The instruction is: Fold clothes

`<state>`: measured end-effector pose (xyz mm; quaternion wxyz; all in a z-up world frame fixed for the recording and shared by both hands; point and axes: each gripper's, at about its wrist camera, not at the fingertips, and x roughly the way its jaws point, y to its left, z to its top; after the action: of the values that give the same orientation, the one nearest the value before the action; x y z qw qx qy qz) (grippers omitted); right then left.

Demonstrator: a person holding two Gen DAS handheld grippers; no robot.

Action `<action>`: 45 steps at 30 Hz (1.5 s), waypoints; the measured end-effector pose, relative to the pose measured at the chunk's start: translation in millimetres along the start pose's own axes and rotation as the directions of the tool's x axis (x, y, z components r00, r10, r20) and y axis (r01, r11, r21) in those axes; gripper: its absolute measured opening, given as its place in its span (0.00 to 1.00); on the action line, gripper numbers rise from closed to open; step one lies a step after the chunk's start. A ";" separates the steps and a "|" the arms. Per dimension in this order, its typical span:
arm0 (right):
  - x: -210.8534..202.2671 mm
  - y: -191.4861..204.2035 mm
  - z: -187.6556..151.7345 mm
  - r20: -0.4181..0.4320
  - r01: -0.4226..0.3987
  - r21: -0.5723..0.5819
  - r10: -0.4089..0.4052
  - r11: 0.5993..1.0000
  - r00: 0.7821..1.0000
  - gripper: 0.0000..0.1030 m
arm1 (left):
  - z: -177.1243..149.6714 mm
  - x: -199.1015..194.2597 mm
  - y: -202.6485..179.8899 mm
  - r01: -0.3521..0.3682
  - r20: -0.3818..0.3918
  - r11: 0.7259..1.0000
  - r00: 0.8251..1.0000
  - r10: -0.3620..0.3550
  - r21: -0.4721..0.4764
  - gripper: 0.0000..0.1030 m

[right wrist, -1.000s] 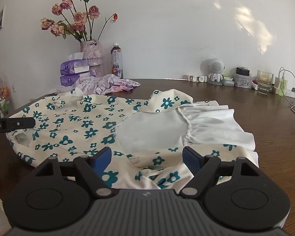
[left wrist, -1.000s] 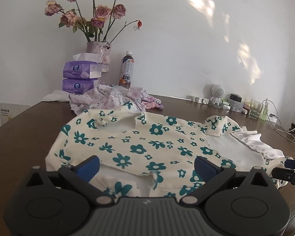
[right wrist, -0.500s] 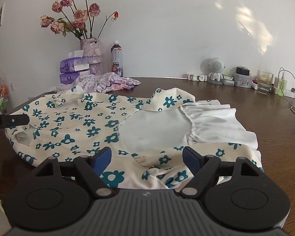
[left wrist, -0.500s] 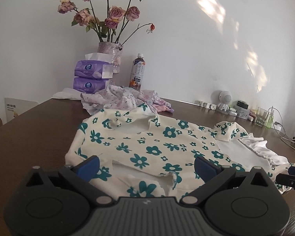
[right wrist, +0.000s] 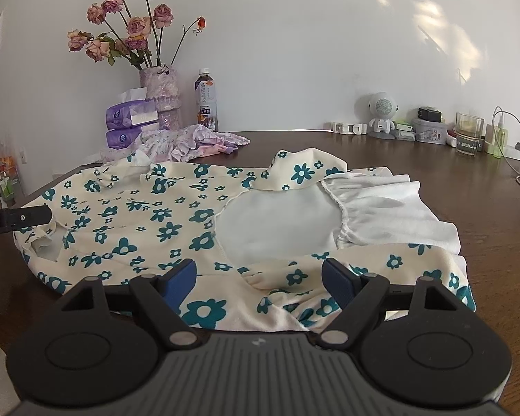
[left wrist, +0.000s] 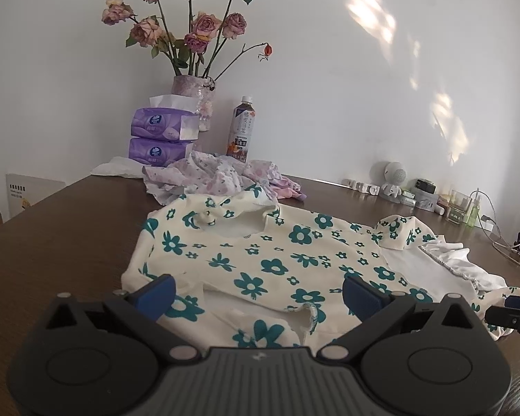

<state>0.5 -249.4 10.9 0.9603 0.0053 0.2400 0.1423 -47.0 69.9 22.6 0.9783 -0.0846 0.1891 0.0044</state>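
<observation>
Biggest risk from here, probably: pinching only the top layer of the floral dress (left wrist: 260,263) so the fold drags crooked, or snagging that loose sleeve cuff (left wrist: 310,315) at 6 o'clock. Lying spread flat on the brown wooden table (left wrist: 69,235), touching nothing else. Soft knit, cream with teal flowers, white gathered ruffle (right wrist: 381,208) out at 3 o'clock, bunched elastic seam. Left gripper (left wrist: 258,293) spread wide, holding nothing; right gripper (right wrist: 259,279) same, gaping over the near hem. Crumpled lilac garment (left wrist: 222,176) near 12 o'clock, close enough to get swept.
</observation>
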 end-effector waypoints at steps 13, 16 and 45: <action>-1.0 -16.7 1.7 -0.007 0.052 0.078 -0.052 0.996 0.999 0.79 | 13.9 -4.9 19.7 -0.081 0.029 0.997 0.996 0.081 0.009 1.00; -0.8 -21.0 2.5 -0.006 0.070 0.090 -0.070 0.993 0.998 0.79 | 15.4 -2.7 25.1 -0.105 0.014 0.994 0.994 0.105 -0.005 1.00; 5.9 -26.8 -0.9 -0.037 0.080 0.116 -0.076 0.990 0.996 0.79 | 14.2 4.9 34.9 -0.143 -0.036 0.989 0.989 0.141 -0.036 1.00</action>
<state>12.3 -273.6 5.3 0.9591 0.0502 0.2637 0.0901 -38.6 106.5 28.0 0.9704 -0.0898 0.2109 0.0763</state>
